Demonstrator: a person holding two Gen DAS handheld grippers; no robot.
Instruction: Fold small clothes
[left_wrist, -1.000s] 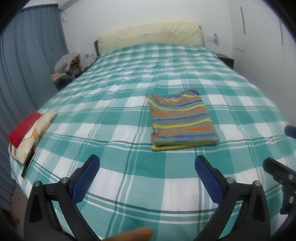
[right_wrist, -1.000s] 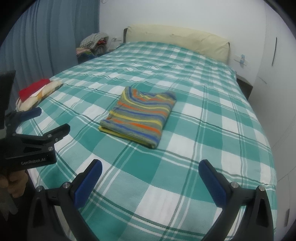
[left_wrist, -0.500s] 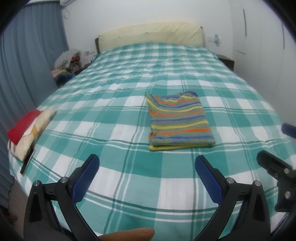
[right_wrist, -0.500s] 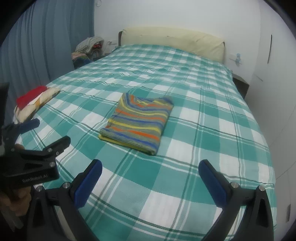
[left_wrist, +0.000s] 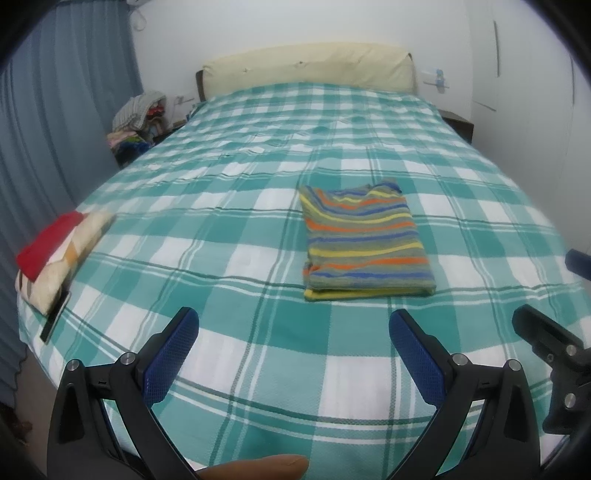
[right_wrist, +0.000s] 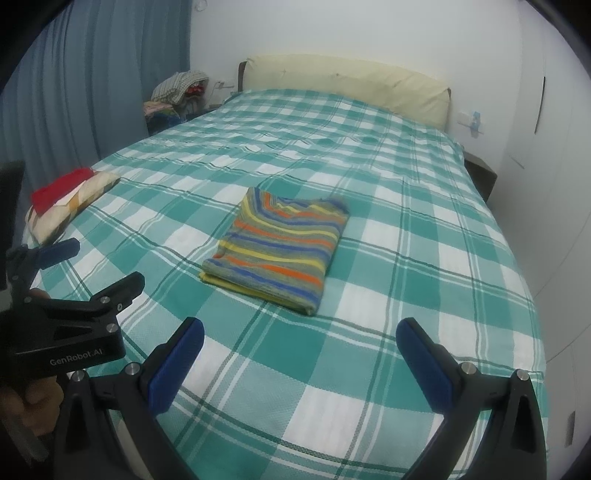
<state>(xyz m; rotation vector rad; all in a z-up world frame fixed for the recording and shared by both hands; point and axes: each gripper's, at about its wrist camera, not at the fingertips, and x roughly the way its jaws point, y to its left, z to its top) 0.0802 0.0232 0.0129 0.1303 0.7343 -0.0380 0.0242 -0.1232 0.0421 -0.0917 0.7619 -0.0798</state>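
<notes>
Left wrist view shows the left hand-held gripper (left_wrist: 293, 350) released, its blue pads spread wide over the near edge of the bed (left_wrist: 258, 280), holding nothing. Compared with a second ago, it sits a little farther back and slightly more centred, so the folded striped garment (left_wrist: 364, 243) appears a touch smaller and farther up the plaid cover; the garment itself has not shifted. The right hand-held gripper (right_wrist: 299, 360) is likewise released and empty, and has drawn back in the same small way.

A fingertip (left_wrist: 258, 467) shows at the bottom edge of the left wrist view. Off to the left, near the bed's edge, lies a stack of folded clothes (left_wrist: 61, 254) with a red piece on top, and a dark flat object (left_wrist: 55, 317) lies just beside it. Blue curtains (right_wrist: 92, 81) hang along the left side, a heap of laundry (right_wrist: 177, 92) sits by the cream headboard (right_wrist: 347, 85), and white wardrobe doors (right_wrist: 543, 147) stand to the right.

Nothing lies between either hand-held gripper and the striped garment. It rests flat mid-bed, well apart from both, ahead and slightly right of the left one, ahead and slightly left of the right one.
</notes>
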